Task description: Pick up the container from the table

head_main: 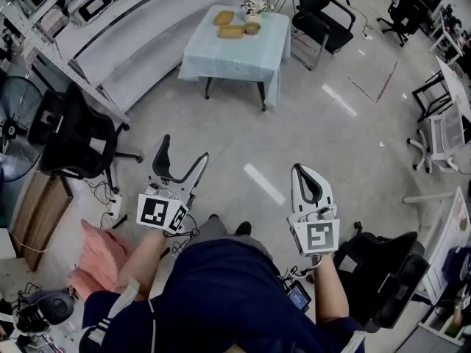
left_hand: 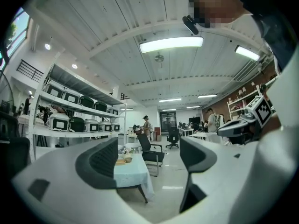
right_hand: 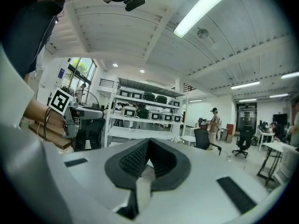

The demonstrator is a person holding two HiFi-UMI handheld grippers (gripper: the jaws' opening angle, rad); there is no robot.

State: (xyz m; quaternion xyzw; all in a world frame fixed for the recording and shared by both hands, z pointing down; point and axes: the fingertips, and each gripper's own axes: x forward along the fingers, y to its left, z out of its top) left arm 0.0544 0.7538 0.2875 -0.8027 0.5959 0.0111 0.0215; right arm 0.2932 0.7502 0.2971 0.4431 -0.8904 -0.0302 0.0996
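Several tan containers (head_main: 231,31) sit on the far bench (head_main: 221,65), so we risk a wrong pick; left gripper (head_main: 182,153) jaws stand wide and empty, right gripper (head_main: 303,173) jaws closed, fit only to shove one.

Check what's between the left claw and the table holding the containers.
Nothing but bare floor between the left claw and the table, per the head view.

Open workshop hall. Grey polished floor (head_main: 324,131); white ribbed ceiling (left_hand: 107,17) with fluorescent strip lights (left_hand: 171,44); window (right_hand: 80,68) at one side. White shelving rack (right_hand: 140,107) loaded with small appliances (left_hand: 58,122). Black office chairs (head_main: 318,13), floor fan (head_main: 13,127), one pale-blue-clothed surface (head_main: 239,59) standing mid-floor.
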